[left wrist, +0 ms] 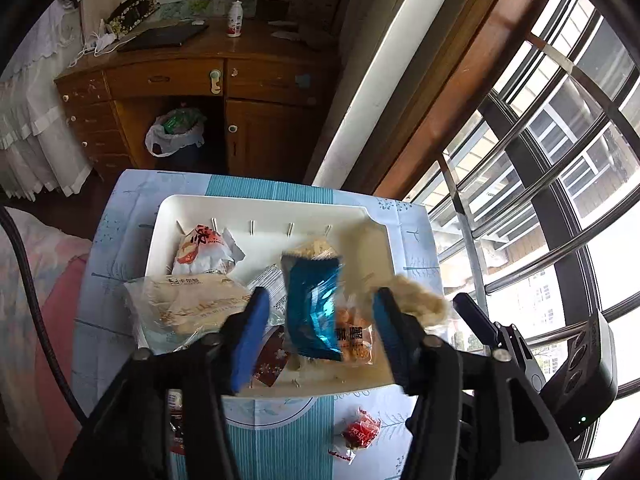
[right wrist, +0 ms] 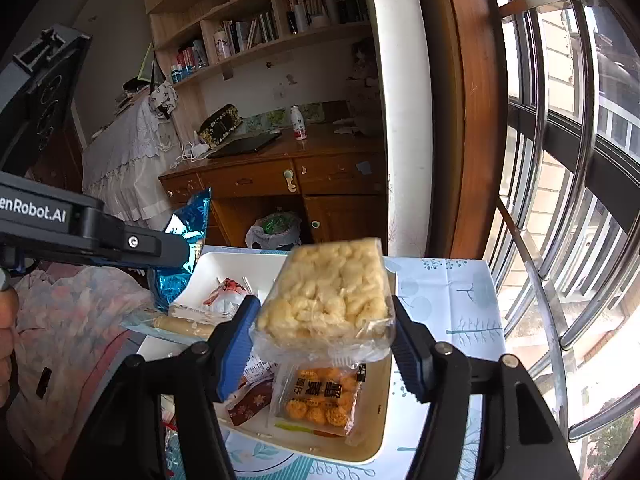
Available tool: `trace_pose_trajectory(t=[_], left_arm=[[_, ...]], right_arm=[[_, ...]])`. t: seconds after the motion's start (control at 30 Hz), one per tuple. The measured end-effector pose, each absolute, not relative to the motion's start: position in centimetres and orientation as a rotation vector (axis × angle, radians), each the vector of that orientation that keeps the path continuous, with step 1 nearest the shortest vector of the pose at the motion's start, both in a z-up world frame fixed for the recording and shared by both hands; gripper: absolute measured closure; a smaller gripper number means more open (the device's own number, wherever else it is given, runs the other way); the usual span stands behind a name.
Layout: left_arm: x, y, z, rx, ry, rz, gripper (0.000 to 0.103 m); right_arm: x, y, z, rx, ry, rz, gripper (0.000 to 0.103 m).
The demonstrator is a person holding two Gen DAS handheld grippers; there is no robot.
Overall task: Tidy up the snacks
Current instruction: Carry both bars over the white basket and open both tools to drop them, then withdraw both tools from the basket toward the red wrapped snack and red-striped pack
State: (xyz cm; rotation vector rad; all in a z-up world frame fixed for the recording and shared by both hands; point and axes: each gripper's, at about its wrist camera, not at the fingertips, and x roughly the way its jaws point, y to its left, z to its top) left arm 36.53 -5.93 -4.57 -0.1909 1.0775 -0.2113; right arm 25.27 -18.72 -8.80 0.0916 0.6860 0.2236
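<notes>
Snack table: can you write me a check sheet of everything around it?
Surface: table with blue cloth; white tray on it.
Job's things: red-white packet, bread pack, orange-ball pack and brown packet in the tray; blue packet and rice cake up above it.
Clutter: red candy on the cloth, outside the tray.
Grippers: left hand-held gripper open, blue packet between its pads, not pinched; right hand-held gripper around the rice cake, grip unclear.
Cables: black cable at left; white cords on the desk.
Surroundings: bin, barred window, bookshelf.
</notes>
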Motion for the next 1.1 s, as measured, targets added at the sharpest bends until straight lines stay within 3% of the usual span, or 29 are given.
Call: trace_pose_trajectory(t=[0.07,0.13,0.7,1.1], left_arm=[[36.4,-5.5,-4.5,-0.209,1.074,-0.208,0.038],[36.2,-5.3,-4.4,-0.210,1.084,-0.199,0.038],[30.1,0.6,-4.2,-0.208,1.126,-0.068,0.038],[24.7,5.1,-8.5,-0.206,1.236,0.035,0.037]], right_arm=[[25.4,-18.8,-8.8,0.104,0.699,0.238,0.020],[25.5,-19.0,-8.9,0.115,0.715,0.266,0.008],[21.6,-21.0,-7.1,0.187,0.780,0.231,0.008],[17.2,-20.9,-10.0,0.233,0.985,0.167,0.008]])
